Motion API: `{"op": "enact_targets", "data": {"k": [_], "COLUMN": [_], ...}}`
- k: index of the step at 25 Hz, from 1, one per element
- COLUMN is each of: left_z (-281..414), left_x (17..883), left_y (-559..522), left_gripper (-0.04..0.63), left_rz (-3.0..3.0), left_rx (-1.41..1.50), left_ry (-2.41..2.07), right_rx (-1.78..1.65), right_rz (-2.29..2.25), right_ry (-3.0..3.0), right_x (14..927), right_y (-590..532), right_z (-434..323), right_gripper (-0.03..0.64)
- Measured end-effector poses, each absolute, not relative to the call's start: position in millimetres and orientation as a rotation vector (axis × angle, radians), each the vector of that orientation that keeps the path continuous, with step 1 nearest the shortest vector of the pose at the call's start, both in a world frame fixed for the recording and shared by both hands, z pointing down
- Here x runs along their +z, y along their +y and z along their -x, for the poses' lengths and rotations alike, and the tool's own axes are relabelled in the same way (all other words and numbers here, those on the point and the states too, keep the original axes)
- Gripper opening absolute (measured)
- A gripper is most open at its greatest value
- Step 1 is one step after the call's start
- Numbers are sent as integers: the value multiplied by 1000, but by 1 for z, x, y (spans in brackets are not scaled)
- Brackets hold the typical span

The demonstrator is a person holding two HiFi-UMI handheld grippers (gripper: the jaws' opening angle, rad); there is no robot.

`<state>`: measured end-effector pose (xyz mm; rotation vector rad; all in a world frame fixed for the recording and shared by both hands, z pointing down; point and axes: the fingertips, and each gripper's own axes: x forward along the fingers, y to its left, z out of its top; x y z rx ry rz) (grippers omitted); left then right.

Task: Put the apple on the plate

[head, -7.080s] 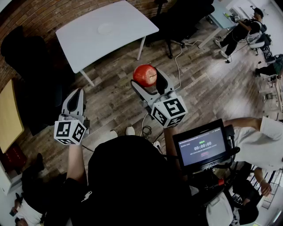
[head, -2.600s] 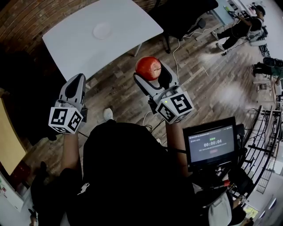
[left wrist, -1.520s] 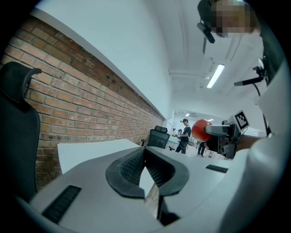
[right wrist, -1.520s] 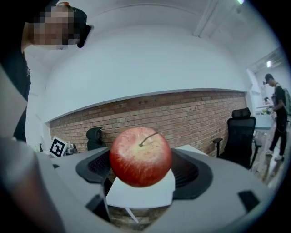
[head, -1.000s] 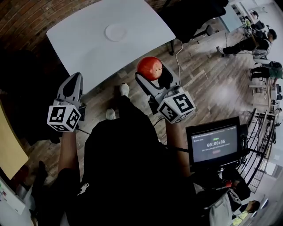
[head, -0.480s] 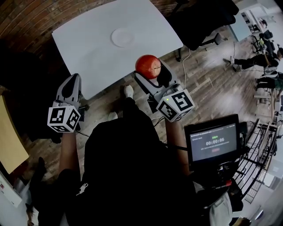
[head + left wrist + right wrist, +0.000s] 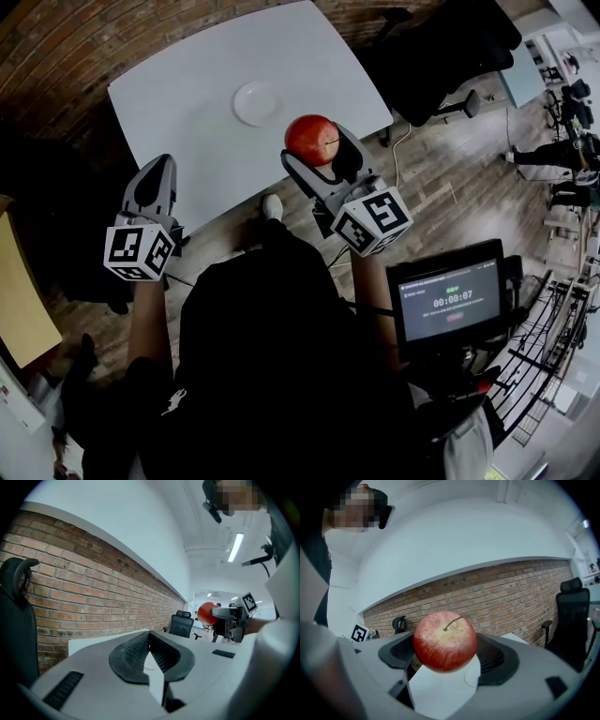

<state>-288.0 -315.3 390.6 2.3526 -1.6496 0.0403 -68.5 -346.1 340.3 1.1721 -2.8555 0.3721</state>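
Observation:
A red apple (image 7: 311,139) sits clamped between the jaws of my right gripper (image 7: 316,148), held in the air over the near edge of the white table (image 7: 187,112). In the right gripper view the apple (image 7: 445,641) fills the gap, stem up. A small white plate (image 7: 257,101) lies on the table just beyond and left of the apple; part of the plate (image 7: 471,676) shows under the apple. My left gripper (image 7: 157,173) hangs at the left by the table's front edge with its jaws together and nothing held; its view also catches the apple (image 7: 206,612).
Black office chairs (image 7: 441,47) stand past the table's right end. A brick wall (image 7: 56,47) runs behind the table. A screen (image 7: 448,302) hangs at my right side. A yellowish tabletop (image 7: 19,281) is at far left. People (image 7: 572,141) sit at far right.
The table and plate have come closer, from far ahead to right under the grippers. The apple stays gripped in the right gripper; the left stays shut.

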Motion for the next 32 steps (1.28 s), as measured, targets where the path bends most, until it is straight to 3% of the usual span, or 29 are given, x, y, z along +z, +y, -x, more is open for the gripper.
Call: {"op": "enact_targets", "data": {"k": [14, 32], "left_z": [238, 219], "left_x": [421, 427], "left_y": [-438, -394], "left_gripper": [6, 6], "left_rz": [-2350, -2254], "left_rx": [109, 241], "left_ry": [-1599, -1615], "right_rx": [441, 202], "right_rz": [-1083, -818], "right_ry": [-2837, -2717], "right_x": [374, 420], "right_y": [-472, -464], "right_z": [43, 77], "right_gripper": [396, 396]}}
